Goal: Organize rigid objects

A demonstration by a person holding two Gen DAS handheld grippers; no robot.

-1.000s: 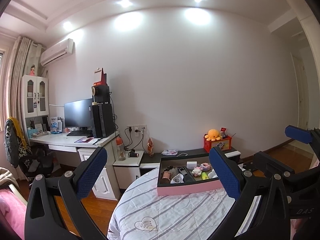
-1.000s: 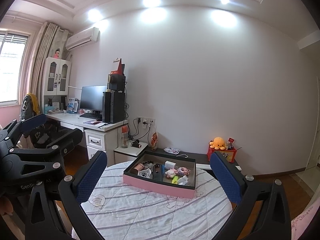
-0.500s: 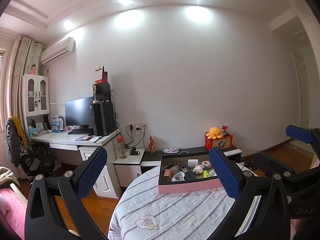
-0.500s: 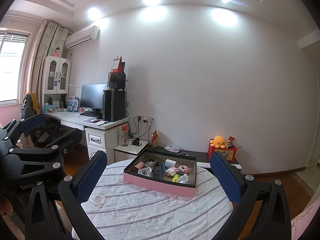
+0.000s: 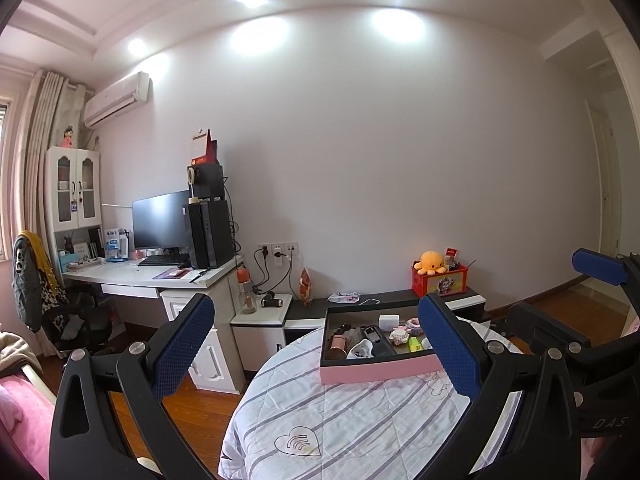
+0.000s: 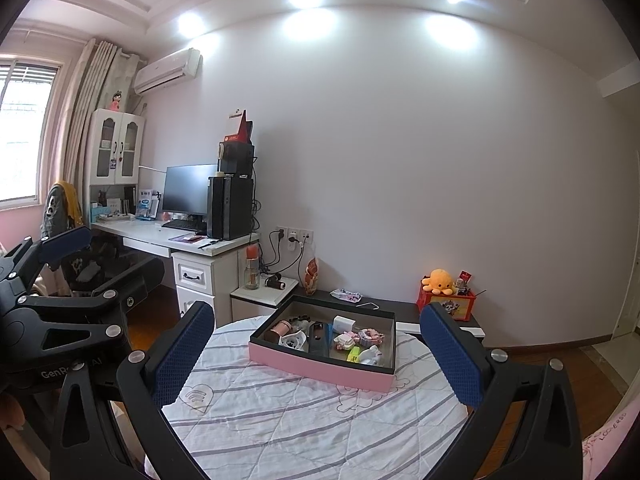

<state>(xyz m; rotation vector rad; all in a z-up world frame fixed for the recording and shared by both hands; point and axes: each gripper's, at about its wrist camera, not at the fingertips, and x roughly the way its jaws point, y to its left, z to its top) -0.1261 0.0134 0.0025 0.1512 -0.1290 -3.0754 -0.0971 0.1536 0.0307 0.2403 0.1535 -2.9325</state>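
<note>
Both tools spread wide, gripping nothing: left tool, right tool. Ahead of both, well beyond the fingertips, pink box on the round striped surface, filled with small items. Left tool alongside the right, just to its left.

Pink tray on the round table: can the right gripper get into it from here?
Probably yes: the right gripper is open and empty, the pink tray is uncovered straight ahead, with only bare tablecloth between.
</note>
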